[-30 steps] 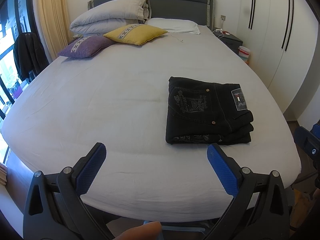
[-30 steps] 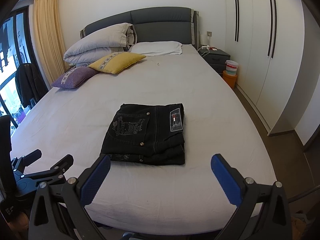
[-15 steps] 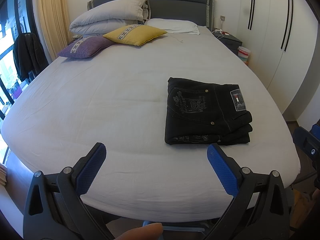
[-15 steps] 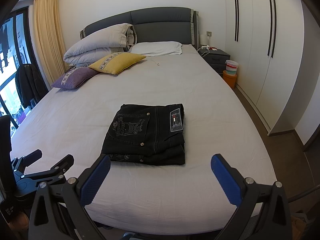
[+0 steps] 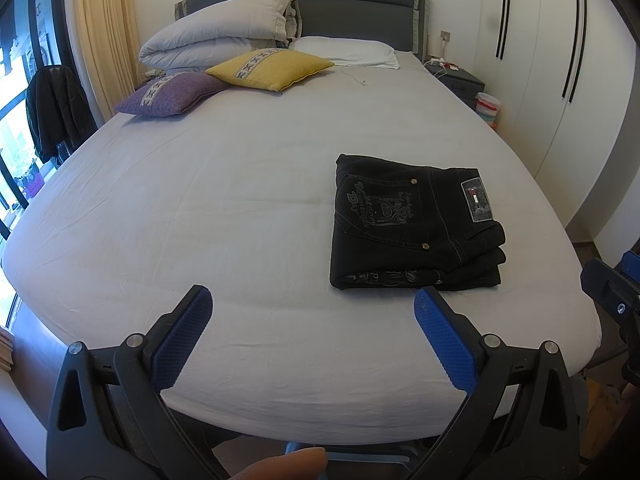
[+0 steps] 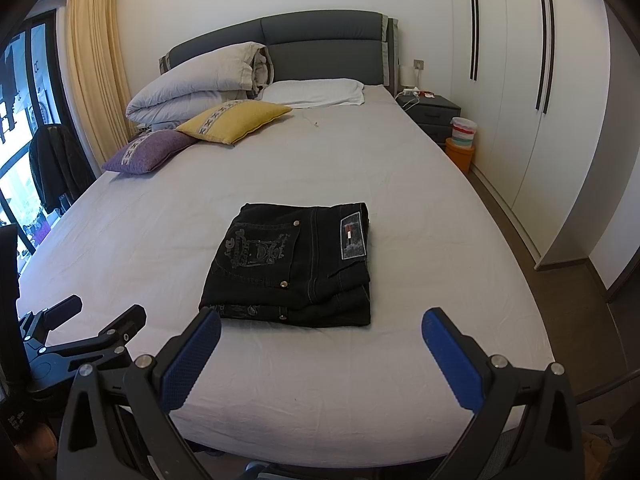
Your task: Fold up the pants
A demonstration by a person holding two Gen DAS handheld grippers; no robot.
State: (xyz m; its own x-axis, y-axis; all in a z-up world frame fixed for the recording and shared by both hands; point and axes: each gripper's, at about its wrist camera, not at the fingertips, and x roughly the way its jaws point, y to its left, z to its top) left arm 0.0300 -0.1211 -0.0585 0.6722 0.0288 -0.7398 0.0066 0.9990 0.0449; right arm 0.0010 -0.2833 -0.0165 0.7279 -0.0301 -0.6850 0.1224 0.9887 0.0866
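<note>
We see the black pants (image 6: 296,266) folded flat on the bed (image 6: 360,380) — our right gripper (image 6: 320,326) hangs spread wide, empty, just short of them.

Black tongs (image 5: 313,308), blue dimpled pads (image 6: 191,360), silver screws.

Left gripper (image 5: 313,300) drifted slightly (pants (image 5: 414,224) shifted left in its view).

One pair of folded black pants (image 6: 294,268) lay on the one bed (image 6: 400,200). Two cushions sat at the far left: one yellow cushion (image 6: 236,120) and one purple cushion (image 6: 150,156). One white pillow (image 6: 316,92) and one rolled duvet (image 6: 200,84) lay by the headboard. There were two hand-held grippers: the left hand-held gripper (image 5: 312,304) and the right hand-held gripper (image 6: 322,326), each with two blue pads. One nightstand (image 6: 434,116) stood far right.
</note>
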